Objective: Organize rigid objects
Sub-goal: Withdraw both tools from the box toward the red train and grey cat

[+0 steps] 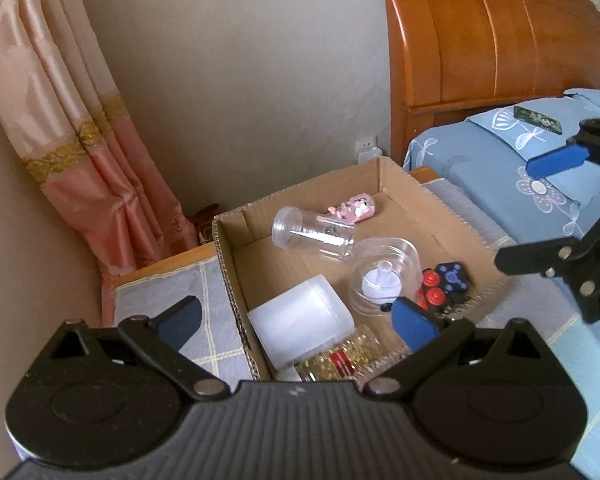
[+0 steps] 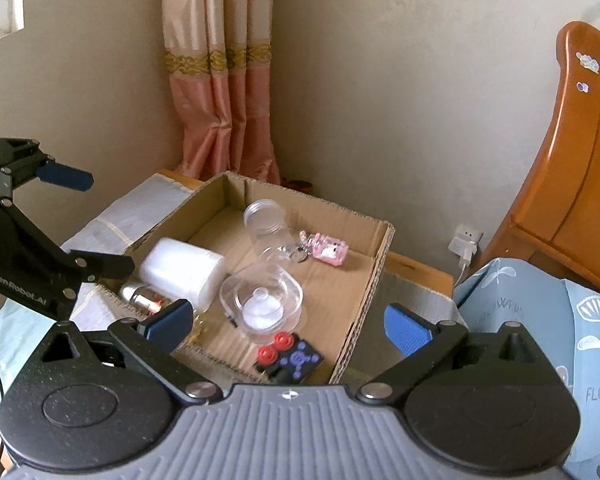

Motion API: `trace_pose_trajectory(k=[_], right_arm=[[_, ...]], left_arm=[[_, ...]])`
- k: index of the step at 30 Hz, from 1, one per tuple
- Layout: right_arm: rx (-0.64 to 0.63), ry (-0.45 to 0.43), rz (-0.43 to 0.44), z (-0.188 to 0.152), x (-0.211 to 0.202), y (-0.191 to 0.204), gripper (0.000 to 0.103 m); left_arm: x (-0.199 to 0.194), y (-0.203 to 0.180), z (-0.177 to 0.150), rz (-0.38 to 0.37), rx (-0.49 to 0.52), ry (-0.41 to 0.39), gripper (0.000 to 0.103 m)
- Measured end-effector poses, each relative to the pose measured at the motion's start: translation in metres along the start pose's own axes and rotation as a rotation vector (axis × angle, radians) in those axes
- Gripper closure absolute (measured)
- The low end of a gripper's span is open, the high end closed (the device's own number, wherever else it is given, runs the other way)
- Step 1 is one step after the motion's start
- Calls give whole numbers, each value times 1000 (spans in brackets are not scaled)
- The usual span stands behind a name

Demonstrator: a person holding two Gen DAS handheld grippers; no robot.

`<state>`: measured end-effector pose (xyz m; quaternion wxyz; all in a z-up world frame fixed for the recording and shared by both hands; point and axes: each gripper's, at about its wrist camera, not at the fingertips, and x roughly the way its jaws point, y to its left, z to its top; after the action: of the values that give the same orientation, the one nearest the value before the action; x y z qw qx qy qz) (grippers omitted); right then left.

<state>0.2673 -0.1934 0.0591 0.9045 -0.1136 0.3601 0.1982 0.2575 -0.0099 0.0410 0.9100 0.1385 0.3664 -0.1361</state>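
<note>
With both grippers empty above the cardboard box [image 2: 364,308], the step in hand looks like the gap between placements.
Left gripper [image 1: 296,320] jaws spread wide, nothing between; right gripper [image 2: 288,326] likewise open. In the box, near to far: fidget cube [image 2: 296,358], white tub [image 2: 182,270], clear jar [image 2: 266,298], pink toy [image 2: 330,250]. Next: find any piece outside the box; none shows.

— What sort of room is this?
— A bedroom at home: wooden headboard [image 1: 500,40], blue flowered bedding [image 1: 500,176], pink curtain [image 1: 60,100].
— A wall socket [image 2: 468,236] with a charger, too.
</note>
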Motion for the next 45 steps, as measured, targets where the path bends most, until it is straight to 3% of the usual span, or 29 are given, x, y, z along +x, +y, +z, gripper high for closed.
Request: trace_pose_trajectory(k=[10,14,18,21,33,38,41,42,45], right_arm=[[77,-12,14,-46,-14,18,0],[97,-19,-26,-76,-10,28,0],[104,-24,-15,-108,2,36,0],[115,-5,0,-124,17,40,0],[146,53,79,-128,68,38,0],[178,80,127,-138,63,39,0],[210,140,136,-146,57,40,0],[244,173,179,-150,55,39,0],[245,162,195,-157,44,45,0]], left_arm=[[-36,-15,-35,-14,-85,-20,2],[-38,-26,-65,46,-103,-2,2],[-33,-27,-93,38,-170,33,2],[-30,-25,-109,78,-209,48,2],[-24,-28,-137,62,-276,76,2],[-22,-26,-140,65,-280,81,2],[-21,-27,-141,61,-277,81,2],[-20,-27,-141,56,-275,80,2],[-17,-29,-141,45,-267,82,2]])
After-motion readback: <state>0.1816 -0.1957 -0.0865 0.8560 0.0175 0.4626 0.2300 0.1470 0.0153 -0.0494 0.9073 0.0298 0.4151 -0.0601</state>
